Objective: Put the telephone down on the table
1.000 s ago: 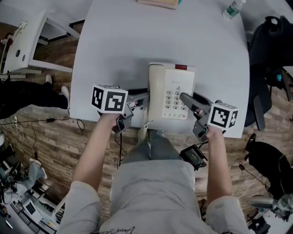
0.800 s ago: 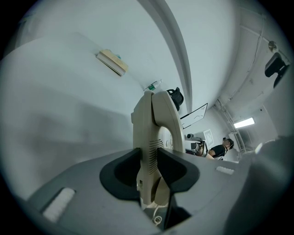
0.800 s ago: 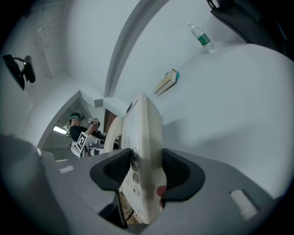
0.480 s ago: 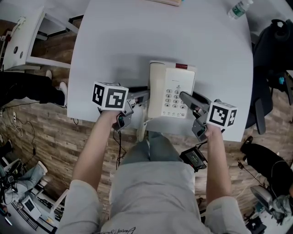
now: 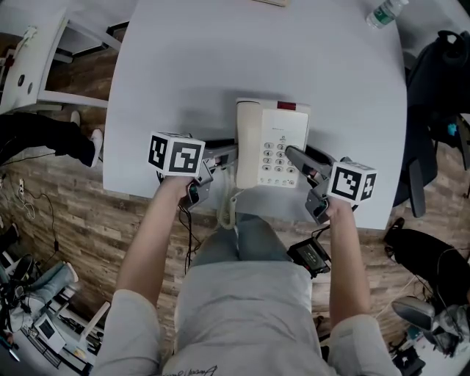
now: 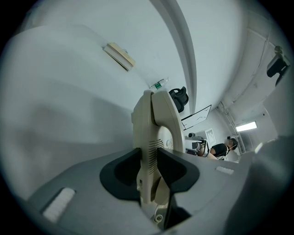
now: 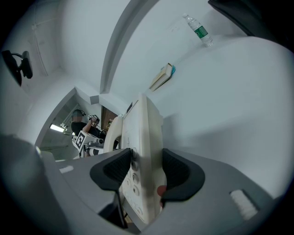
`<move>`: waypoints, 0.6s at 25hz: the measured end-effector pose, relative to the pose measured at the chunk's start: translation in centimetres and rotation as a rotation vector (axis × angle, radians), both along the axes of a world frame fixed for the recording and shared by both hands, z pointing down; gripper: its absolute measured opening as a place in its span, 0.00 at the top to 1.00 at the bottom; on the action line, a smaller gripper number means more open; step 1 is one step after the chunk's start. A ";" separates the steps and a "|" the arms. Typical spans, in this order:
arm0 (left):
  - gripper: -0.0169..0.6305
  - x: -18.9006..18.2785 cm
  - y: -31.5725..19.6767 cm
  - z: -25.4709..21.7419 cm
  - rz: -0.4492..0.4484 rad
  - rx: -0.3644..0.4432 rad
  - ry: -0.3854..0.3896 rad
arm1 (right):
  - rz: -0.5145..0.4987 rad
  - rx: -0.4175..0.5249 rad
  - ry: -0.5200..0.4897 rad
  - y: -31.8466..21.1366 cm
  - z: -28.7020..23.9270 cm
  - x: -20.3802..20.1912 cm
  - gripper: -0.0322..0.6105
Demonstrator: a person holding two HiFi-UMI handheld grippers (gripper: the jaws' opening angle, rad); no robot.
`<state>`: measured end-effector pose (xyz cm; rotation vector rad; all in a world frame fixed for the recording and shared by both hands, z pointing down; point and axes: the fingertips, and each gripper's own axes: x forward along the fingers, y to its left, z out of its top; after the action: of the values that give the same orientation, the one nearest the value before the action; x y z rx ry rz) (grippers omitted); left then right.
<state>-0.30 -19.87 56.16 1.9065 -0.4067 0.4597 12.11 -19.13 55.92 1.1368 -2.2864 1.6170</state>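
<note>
A cream telephone with a keypad and a handset on its left side lies flat over the near part of the white table. My left gripper is shut on its left side, with the jaws pressing the handset edge. My right gripper is shut on its right side, the jaws clamping the keypad edge. The coiled cord hangs past the table's near edge. Whether the phone's underside touches the table I cannot tell.
A water bottle and a book lie at the table's far end. A dark chair with a bag stands to the right, white furniture to the left. Another person shows in the background.
Both grippers have carried the telephone a little forward, so it sits farther in from the table's near edge. Both grips are unchanged.
</note>
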 end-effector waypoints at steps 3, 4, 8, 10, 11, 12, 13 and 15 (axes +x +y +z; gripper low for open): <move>0.77 -0.1 0.0 0.5 -0.005 -0.008 -0.002 | -0.002 -0.005 0.000 -0.1 0.5 -0.1 0.60; 0.77 0.0 0.0 0.6 -0.005 -0.012 -0.003 | -0.002 -0.006 -0.001 -0.1 0.6 0.0 0.60; 0.77 0.1 -0.1 1.2 0.001 -0.022 -0.011 | -0.002 -0.013 -0.004 -0.1 1.1 0.0 0.60; 0.77 0.1 -0.2 1.5 0.002 -0.025 -0.017 | -0.001 -0.018 -0.004 -0.2 1.4 0.0 0.60; 0.77 0.0 -0.3 1.6 0.002 -0.026 -0.019 | 0.000 -0.020 -0.005 -0.3 1.6 0.0 0.60; 0.77 0.0 -0.4 1.8 0.002 -0.027 -0.021 | 0.001 -0.021 -0.006 -0.3 1.8 0.0 0.60; 0.77 0.0 -0.5 2.0 0.003 -0.028 -0.023 | 0.001 -0.022 -0.006 -0.4 2.0 0.0 0.60; 0.77 0.0 -0.6 2.3 0.001 -0.031 -0.026 | 0.000 -0.025 -0.004 -0.5 2.3 0.0 0.60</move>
<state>-0.27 -20.43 58.46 1.8726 -0.4136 0.4894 12.11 -19.60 58.25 1.1295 -2.2616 1.6446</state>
